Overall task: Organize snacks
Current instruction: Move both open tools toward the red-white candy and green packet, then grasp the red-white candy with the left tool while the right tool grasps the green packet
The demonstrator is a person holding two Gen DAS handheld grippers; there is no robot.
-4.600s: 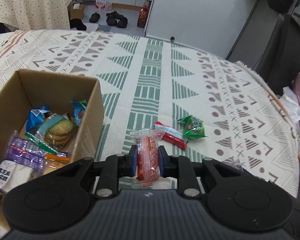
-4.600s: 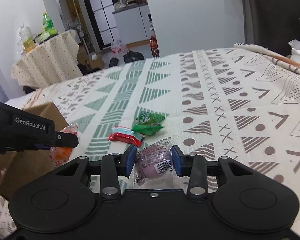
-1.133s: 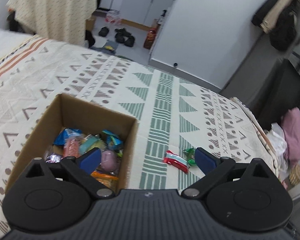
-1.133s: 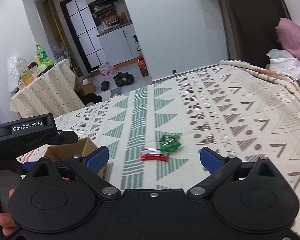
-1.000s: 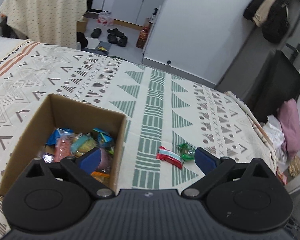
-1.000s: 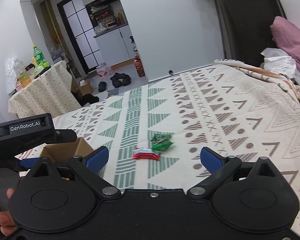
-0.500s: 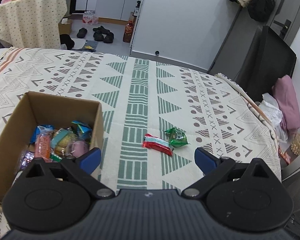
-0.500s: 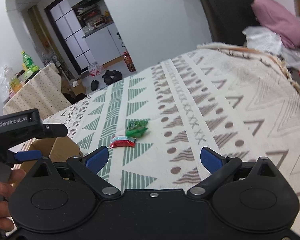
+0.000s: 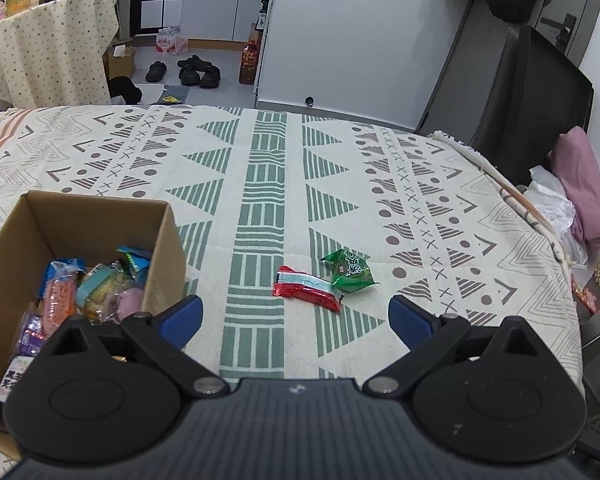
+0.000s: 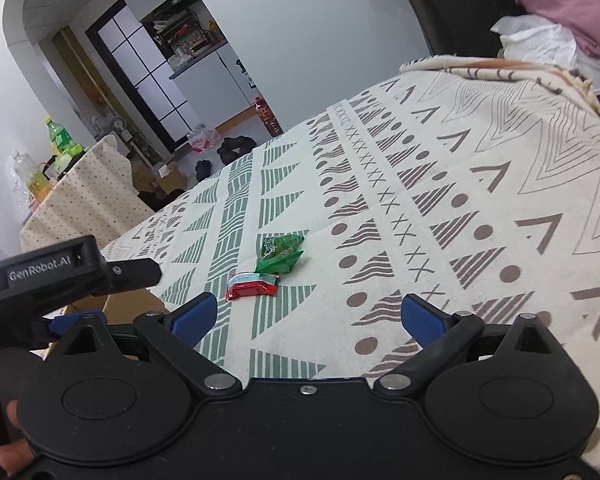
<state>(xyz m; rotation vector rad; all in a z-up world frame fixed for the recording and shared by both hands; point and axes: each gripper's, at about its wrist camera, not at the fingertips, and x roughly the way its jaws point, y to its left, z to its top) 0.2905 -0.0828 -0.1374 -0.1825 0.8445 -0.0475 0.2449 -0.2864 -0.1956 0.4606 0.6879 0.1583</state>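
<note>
Two empty grippers, left gripper (image 9: 296,316) and right gripper (image 10: 308,312), fingers spread wide, face a red foil snack bar (image 9: 307,288) lying diagonally, touching a green crinkled packet (image 9: 350,271) on the patterned cloth-covered tabletop (image 9: 260,184).

On the patterned cloth ahead of you lie two loose snacks. The red packet (image 9: 307,288) is long and flat, with a pale band along its top, and lies slanted. The green packet (image 9: 350,271) is crumpled and puffy; it sits just beside the red one's far end, touching or nearly so. To your left stands the open cardboard box (image 9: 162,240), upright, holding a jumble of wrapped snacks (image 9: 96,292): orange, blue, teal, purple and pink.
</note>
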